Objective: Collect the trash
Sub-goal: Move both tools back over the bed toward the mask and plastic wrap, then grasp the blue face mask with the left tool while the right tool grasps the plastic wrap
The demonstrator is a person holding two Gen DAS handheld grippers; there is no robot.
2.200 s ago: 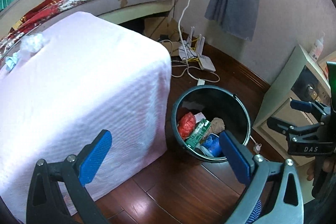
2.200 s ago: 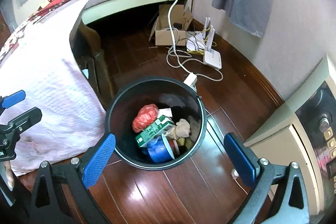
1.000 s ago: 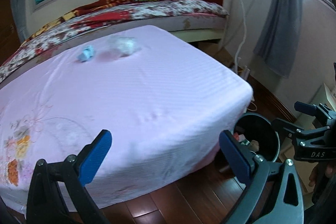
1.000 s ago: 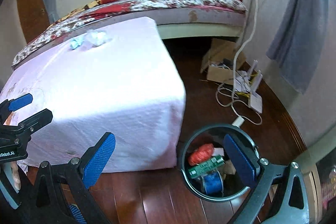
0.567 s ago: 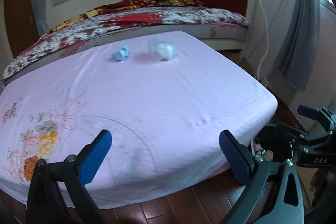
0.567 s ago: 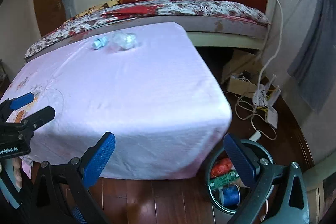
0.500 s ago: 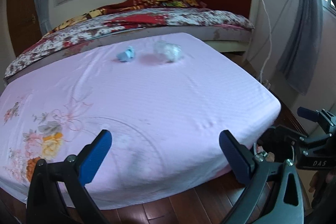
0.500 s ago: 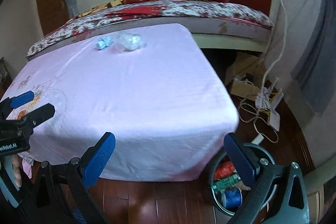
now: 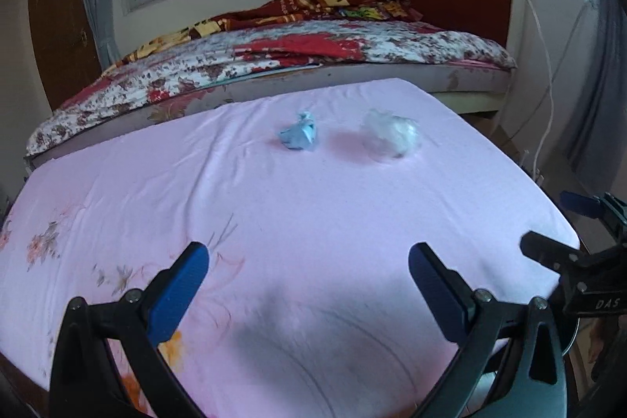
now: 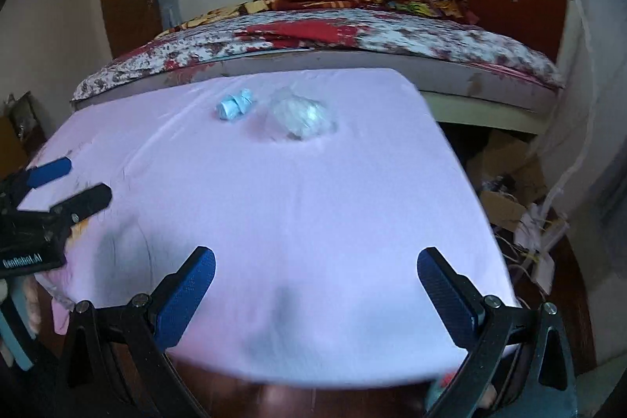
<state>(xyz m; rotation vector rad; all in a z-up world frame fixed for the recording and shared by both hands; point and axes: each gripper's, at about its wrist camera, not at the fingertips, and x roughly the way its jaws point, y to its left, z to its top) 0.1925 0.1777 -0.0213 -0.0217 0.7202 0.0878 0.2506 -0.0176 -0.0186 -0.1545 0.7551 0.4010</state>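
Left gripper (image 9: 307,283): held spread wide, nothing gripped.
Right gripper (image 10: 315,286): likewise spread, nothing gripped.
Trash: blue scrap (image 9: 298,134) and clear wrapper (image 9: 392,133) lay side by side on the pink-covered table (image 9: 313,222).

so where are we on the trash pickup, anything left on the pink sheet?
Done: cannot be judged from these views; the bin is not clearly visible.
In hand: nothing. The left tongs and right tongs are both open and empty, hovering over the near edge of the pink sheet.
Left: two pieces at the far side, a crumpled blue scrap and beside it a clear plastic wad, both untouched.
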